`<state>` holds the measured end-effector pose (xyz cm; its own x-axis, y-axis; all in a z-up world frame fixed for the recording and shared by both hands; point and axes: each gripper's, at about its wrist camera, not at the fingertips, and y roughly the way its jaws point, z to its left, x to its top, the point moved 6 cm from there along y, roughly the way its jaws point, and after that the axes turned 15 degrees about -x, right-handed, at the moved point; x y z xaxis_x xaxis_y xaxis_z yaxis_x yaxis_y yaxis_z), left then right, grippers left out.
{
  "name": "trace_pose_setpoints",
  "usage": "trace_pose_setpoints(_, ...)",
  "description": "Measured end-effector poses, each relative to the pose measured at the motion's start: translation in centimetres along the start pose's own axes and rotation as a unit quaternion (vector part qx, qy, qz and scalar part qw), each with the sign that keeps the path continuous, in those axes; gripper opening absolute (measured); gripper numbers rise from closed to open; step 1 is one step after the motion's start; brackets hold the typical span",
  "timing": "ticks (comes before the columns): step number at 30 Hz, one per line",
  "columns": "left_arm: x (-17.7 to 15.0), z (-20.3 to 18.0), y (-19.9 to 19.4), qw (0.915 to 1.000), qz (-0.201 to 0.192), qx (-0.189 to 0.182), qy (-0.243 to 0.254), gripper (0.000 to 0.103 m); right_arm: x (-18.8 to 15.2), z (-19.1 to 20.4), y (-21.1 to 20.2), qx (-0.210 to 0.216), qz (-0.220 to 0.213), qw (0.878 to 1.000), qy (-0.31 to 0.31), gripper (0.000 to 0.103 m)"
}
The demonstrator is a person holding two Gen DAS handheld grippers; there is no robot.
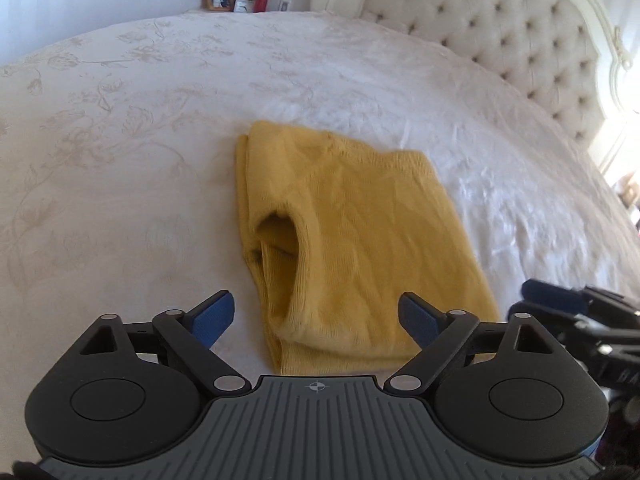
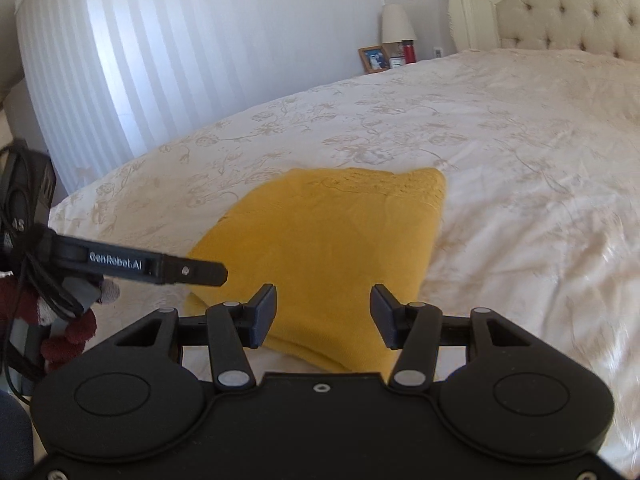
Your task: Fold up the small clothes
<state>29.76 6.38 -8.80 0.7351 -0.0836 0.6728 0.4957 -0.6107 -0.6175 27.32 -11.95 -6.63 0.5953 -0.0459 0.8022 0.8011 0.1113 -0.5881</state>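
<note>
Yellow sweater (image 1: pixel 352 232) lies folded on the bed (image 1: pixel 140 160), near its front edge. Left gripper (image 1: pixel 316 320) is spread wide above it, right gripper (image 2: pixel 323 316) half-spread, both pinching nothing.

A small mustard-yellow knit garment (image 1: pixel 360 216) lies folded on the white floral bedspread (image 1: pixel 120 152), roughly in the middle of the bed's near part. It forms a rough rectangle of several stacked layers, mostly flat, with soft wrinkles across the top. On its left side, in the left wrist view, an opening gapes like a sleeve or leg hole. One ribbed edge faces the headboard side.
</note>
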Motion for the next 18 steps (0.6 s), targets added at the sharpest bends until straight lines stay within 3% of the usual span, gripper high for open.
trace_pose_setpoints(2, -0.3, 0.0, -0.4, 0.9998, -0.021, -0.001, 0.005, 0.078, -0.5, -0.7, -0.3, -0.001, 0.001, 1.000, 0.017, 0.060)
trace_pose_setpoints(6, -0.4, -1.1, -1.5, 0.9970, -0.060, 0.001, 0.049, 0.076, -1.7, -1.6, -0.7, 0.002, 0.004, 0.999, 0.039, 0.061)
trace_pose_setpoints(11, -0.1, -2.6, -0.5, 0.9955, -0.033, -0.004, 0.089, 0.076, -3.1, -2.3, -0.8, 0.006, 0.011, 0.998, 0.056, 0.061)
trace_pose_setpoints(15, 0.3, -3.0, 0.9, 0.9961, -0.009, -0.047, 0.075, 0.060, -3.6, -2.8, -1.4, 0.008, 0.008, 0.997, 0.071, 0.063)
trace_pose_setpoints(18, 0.3, -2.2, 2.4, 0.9978, 0.017, -0.043, 0.047, 0.049, -3.6, -3.1, -1.5, 0.008, 0.006, 0.997, 0.076, 0.063)
